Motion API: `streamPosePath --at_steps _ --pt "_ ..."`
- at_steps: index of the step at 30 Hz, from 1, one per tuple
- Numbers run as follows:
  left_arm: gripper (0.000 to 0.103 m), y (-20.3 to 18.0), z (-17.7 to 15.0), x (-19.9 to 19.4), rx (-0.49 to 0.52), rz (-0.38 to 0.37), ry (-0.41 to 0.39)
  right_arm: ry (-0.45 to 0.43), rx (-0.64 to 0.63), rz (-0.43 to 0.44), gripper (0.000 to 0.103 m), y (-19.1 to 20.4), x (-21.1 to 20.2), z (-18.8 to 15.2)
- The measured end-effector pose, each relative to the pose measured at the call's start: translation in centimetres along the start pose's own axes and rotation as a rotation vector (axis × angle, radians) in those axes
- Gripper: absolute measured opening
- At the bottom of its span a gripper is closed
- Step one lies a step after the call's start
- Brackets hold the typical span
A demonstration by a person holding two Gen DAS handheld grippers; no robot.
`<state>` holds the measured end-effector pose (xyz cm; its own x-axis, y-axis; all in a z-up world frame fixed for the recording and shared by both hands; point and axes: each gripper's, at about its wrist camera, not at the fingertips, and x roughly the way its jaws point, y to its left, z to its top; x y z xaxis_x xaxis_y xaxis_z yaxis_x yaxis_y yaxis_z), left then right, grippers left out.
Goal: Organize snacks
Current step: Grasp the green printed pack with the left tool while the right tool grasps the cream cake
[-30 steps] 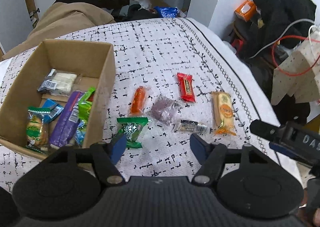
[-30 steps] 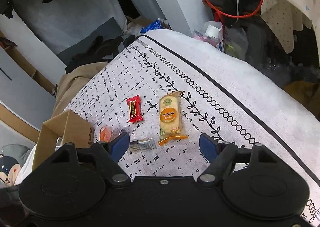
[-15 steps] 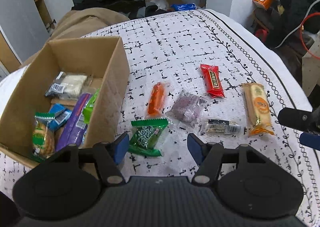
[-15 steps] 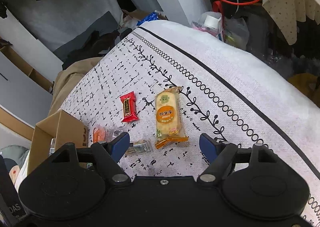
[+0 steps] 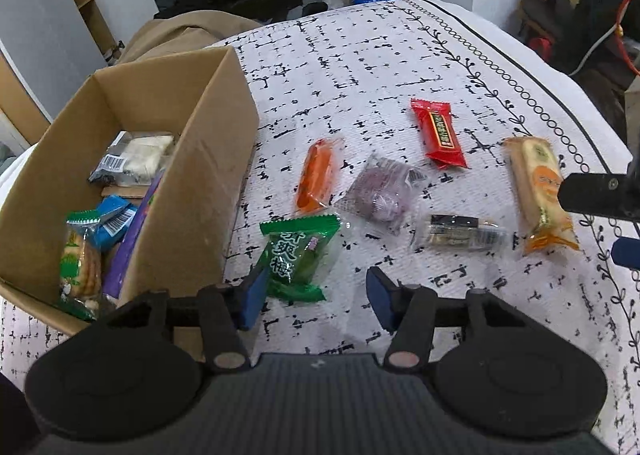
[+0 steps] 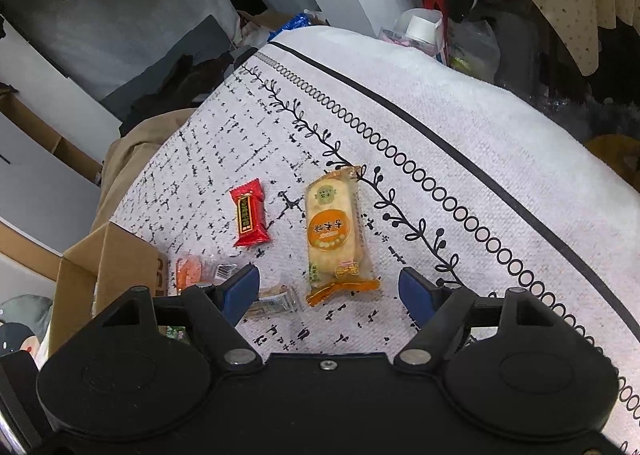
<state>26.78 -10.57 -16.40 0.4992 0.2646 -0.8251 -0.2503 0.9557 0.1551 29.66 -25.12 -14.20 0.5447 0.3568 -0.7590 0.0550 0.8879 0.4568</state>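
As both come lower, left gripper (image 5: 314, 295), spread, nears green packet (image 5: 298, 255); right gripper (image 6: 328, 293), spread, nears rice-cracker pack (image 6: 332, 231); pickups imminent.

left gripper (image 5: 316, 295) hovering with jaws apart over green snack packet (image 5: 298, 255), just beside cardboard box (image 5: 192, 191) holding snacks.

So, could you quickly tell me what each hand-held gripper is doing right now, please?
Left hand-held gripper: open, holding nothing, over the green snack packet.
Right hand-held gripper: open, holding nothing.
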Motion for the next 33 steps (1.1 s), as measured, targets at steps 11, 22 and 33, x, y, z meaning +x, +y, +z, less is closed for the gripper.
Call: streamPosePath --at_steps 11,22,33 --pt "0.043 1.1 0.3 1.6 -0.065 0.007 0.006 0.027 -0.021 0.004 0.069 0.3 2.2 -0.3" --pt "0.026 2.9 0.7 1.7 -0.155 -0.072 0.007 0.009 -0.066 -0.027 0.069 0.9 3.8 -0.5" --pt "0.025 4.1 0.9 -0.2 -0.19 -0.147 -0.013 0.01 -0.097 -0.045 0.032 1.0 3.8 -0.5"
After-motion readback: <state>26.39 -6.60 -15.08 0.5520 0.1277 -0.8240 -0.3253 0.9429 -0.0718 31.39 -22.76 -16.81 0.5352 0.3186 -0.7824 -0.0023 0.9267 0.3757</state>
